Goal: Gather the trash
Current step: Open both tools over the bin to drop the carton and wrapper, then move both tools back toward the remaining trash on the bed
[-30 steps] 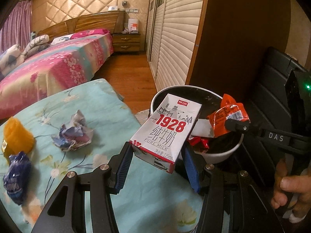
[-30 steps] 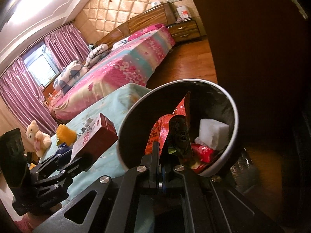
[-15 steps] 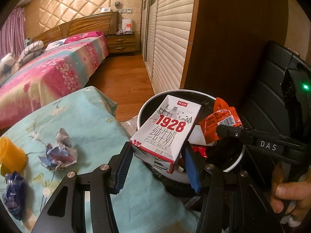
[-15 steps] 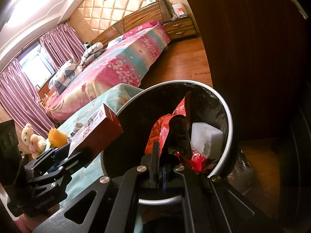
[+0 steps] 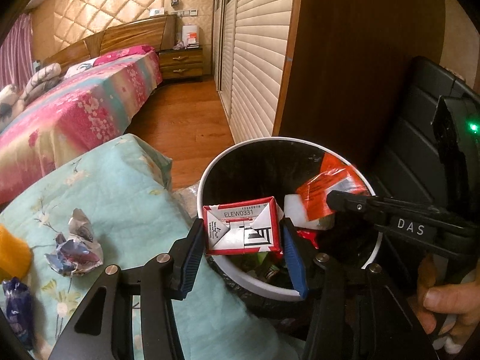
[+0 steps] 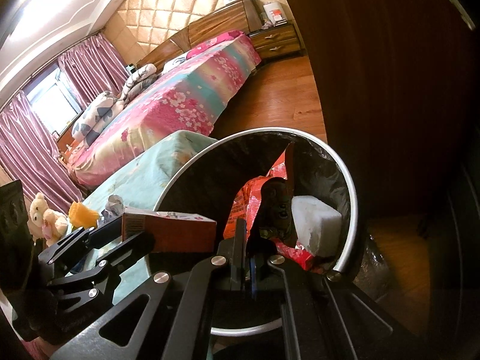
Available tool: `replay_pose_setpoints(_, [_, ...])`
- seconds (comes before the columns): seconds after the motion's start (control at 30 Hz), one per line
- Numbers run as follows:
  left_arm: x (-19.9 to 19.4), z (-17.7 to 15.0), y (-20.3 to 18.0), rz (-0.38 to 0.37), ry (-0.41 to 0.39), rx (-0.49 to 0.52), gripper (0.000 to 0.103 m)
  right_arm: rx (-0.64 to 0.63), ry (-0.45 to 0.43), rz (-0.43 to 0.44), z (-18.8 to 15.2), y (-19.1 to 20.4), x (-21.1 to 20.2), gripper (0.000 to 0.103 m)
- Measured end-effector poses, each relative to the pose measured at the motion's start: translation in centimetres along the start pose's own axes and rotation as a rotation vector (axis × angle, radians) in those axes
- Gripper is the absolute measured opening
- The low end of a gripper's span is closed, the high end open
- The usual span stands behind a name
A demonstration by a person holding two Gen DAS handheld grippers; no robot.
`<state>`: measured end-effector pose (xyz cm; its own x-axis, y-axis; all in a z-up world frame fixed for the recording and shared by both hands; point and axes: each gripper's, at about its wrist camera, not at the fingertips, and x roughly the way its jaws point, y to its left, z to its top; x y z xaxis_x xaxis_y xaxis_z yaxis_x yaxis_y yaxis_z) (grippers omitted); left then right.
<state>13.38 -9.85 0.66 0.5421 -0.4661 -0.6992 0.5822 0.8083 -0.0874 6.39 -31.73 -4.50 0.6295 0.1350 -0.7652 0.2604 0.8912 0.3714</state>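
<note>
The left tongs (image 5: 243,249), with blue-padded black fingers, are clamped on the two sides of a small red-and-white milk carton (image 5: 243,228), which is tipped so that its folded end panel faces the camera; the carton hangs directly above the near rim of the round white-rimmed trash bin lined with a black bag (image 5: 240,273). In the right wrist view the same carton (image 6: 171,234) projects level over the left edge of the bin rim (image 6: 351,210). The right tongs (image 6: 247,237) are closed narrow on a crinkled orange-red foil snack wrapper (image 6: 255,201), held above the bin opening, on the bin's right side in the left wrist view (image 5: 327,198). Inside the bin, under the wrapper, lies a white foam block (image 6: 315,225) beside red wrapper scraps (image 6: 294,252). Left of the bin stands a worktop covered with a pale turquoise floral cloth (image 5: 120,180). On the cloth, left of the bin, rest a crumpled silver-blue foil wrapper (image 5: 75,252), a dark blue wrapper (image 5: 18,312) and an orange soft object (image 5: 12,255). Beyond the bin, wooden flooring (image 5: 183,120) runs to a bed with a pink floral cover (image 5: 75,102) and a wooden nightstand (image 5: 180,63).
</note>
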Motion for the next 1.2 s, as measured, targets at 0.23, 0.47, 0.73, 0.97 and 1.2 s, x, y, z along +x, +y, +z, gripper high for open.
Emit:
replay_pose_setpoints(0.23, [-1.4,-0.2,0.2,0.002,-0.027,-0.024,0.059,0.023,0.005,0.005,0.3,-0.1,-0.1,0.021])
replay_pose_setpoints(0.47, [-3.0,-2.0,1.4,0.010,-0.037,-0.078,0.061,0.025,-0.012,0.015,0.0,0.5,-0.6,0.044])
replay_pose_setpoints(0.73, [-5.6,-5.2,4.2,0.037,-0.018,-0.161,0.062,-0.010,-0.030,0.041,-0.9,3.1,-1.0,0.075])
replay_pose_setpoints(0.97, [-8.7,-7.6,6.6,0.087,-0.032,-0.217,0.065,-0.056,-0.023,0.063,-2.3,6.0,-0.9,0.082])
replay_pose_setpoints(1.2, [-11.1,-10.0,8.7,0.129,-0.038,-0.283,0.065,-0.100,-0.007,0.098,-3.4,9.3,-0.5,0.086])
